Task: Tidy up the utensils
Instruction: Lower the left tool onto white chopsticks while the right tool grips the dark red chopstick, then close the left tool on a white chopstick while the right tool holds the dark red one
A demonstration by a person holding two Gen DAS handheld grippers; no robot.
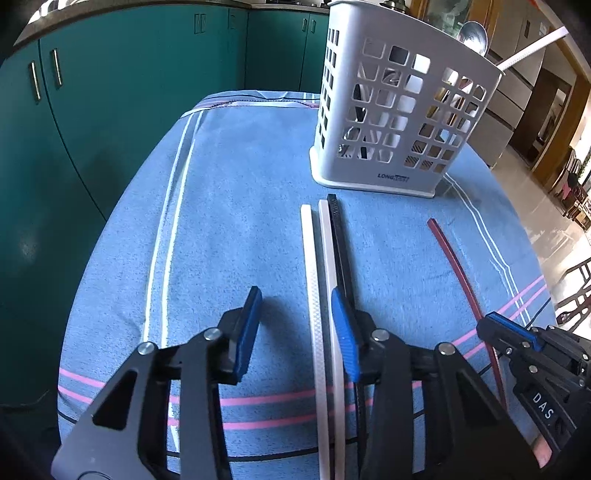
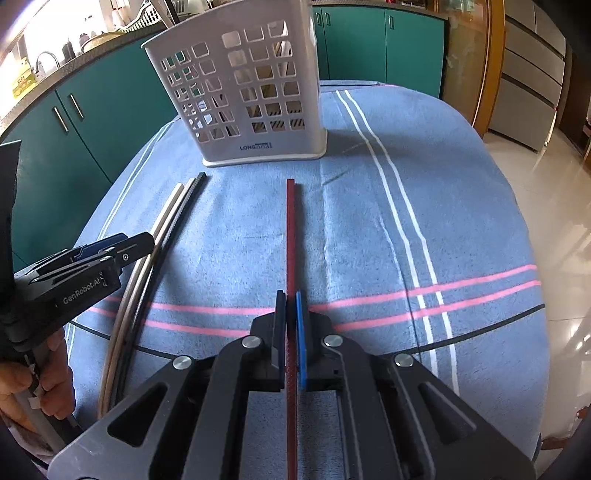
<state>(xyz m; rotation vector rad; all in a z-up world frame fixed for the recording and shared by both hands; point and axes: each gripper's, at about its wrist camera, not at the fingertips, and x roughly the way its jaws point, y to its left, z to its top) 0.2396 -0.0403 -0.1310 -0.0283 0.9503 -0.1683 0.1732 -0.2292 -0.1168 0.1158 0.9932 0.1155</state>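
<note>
Two white chopsticks [image 1: 310, 258] and a black chopstick [image 1: 341, 243] lie side by side on the blue striped cloth [image 1: 240, 192]. My left gripper [image 1: 295, 306] hangs low over them with its jaws apart: the white ones run between the pads, untouched by the left pad. Further right, my right gripper [image 1: 491, 326] is shut on a dark red chopstick [image 1: 454, 258]. The right wrist view shows the red chopstick [image 2: 291, 229] pinched between the pads of the right gripper [image 2: 290, 301]. The left gripper [image 2: 146, 243] stands over the white chopsticks [image 2: 171, 210].
A white slotted utensil holder [image 1: 402, 110] stands at the back of the cloth, with a spoon [image 1: 472, 35] and a white stick [image 1: 532, 50] in it. Teal cabinets [image 1: 129, 92] lie beyond the table's left edge, shiny floor [image 2: 546, 221] to the right. A hand [image 2: 48, 373] grips the left tool.
</note>
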